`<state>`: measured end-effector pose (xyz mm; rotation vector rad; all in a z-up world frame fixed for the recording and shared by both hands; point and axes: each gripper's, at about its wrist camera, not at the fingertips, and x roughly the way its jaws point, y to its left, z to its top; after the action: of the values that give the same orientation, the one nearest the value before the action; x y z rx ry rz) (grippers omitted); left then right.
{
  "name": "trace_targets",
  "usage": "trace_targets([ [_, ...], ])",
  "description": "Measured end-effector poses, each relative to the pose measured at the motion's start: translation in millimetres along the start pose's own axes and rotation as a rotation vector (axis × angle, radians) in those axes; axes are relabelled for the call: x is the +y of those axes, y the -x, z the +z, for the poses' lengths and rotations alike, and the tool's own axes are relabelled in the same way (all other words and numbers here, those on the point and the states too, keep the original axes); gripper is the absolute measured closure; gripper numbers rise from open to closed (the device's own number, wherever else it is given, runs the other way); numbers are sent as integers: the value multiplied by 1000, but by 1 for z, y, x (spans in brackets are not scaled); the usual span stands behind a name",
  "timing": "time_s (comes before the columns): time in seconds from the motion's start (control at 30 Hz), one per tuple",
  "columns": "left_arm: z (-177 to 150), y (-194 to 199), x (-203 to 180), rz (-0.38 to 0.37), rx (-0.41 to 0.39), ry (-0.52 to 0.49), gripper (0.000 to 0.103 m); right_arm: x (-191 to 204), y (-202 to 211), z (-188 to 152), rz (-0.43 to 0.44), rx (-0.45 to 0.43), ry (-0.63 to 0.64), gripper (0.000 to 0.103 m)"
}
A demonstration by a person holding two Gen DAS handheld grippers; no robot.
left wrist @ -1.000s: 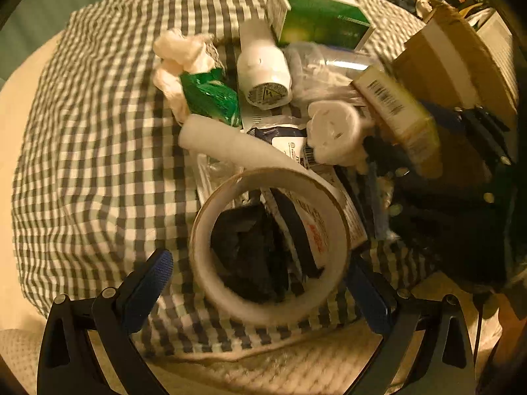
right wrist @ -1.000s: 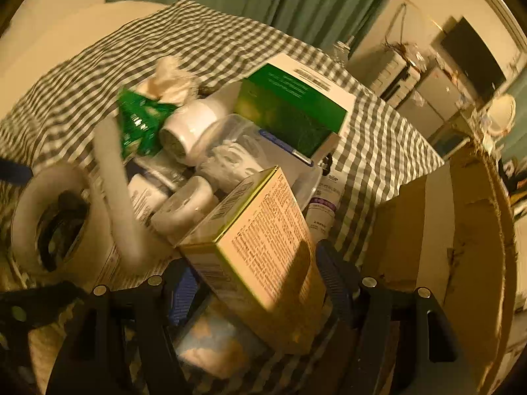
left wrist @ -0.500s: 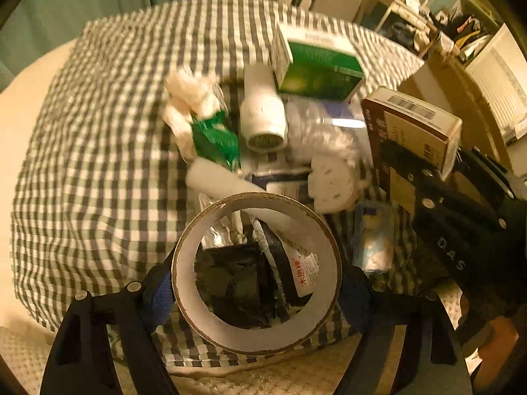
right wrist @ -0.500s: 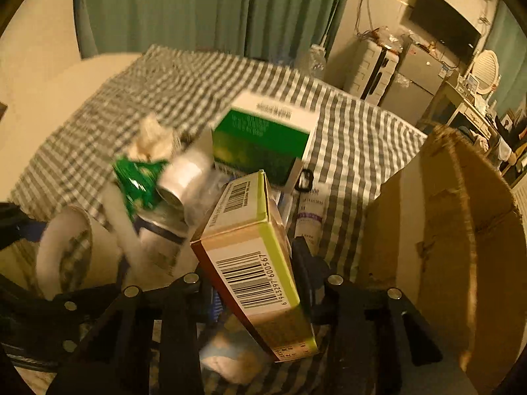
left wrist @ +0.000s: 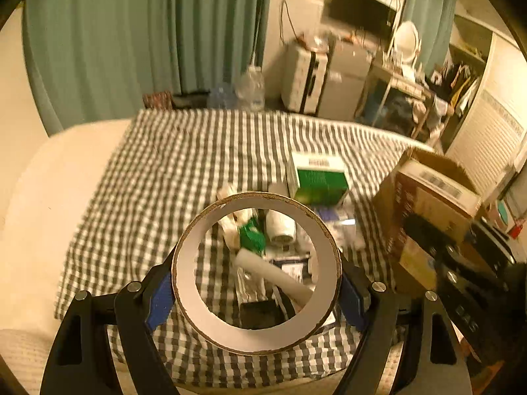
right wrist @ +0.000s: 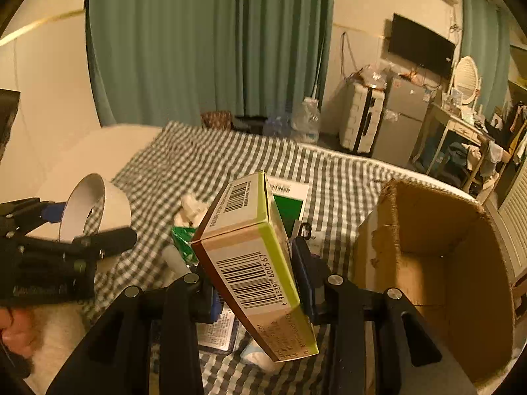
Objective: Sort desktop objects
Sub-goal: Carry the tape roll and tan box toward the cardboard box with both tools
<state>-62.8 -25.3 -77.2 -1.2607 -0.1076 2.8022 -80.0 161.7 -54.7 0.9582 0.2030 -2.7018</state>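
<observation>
Gripping the tape roll (left wrist: 257, 273) across its rim, the left tool (left wrist: 257, 291) lifts it clear; the right tool (right wrist: 255, 283) clamps the barcoded carton (right wrist: 253, 256), cardboard box (right wrist: 438, 263) open at three o'clock for dropping.

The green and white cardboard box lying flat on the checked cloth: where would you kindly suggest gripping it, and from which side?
Grip the green and white cardboard box across its two long side faces, coming down from above. It lies flat with its broad face up, too wide to span, and clutter crowds its near edge.
</observation>
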Motion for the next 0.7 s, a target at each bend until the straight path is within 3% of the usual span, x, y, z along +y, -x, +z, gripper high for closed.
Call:
trace_targets([
  [0.27,5,58,-1,63,-217,-31,20,9,60,4,30,-129,-41,68],
  [0.43,5,79,8,128,-311,-3,20,8,79,2,26,-163,-43,68],
  [0.7,3,94,2,120,-344,-5,20,-6,104,8,39,-231,-65,67],
])
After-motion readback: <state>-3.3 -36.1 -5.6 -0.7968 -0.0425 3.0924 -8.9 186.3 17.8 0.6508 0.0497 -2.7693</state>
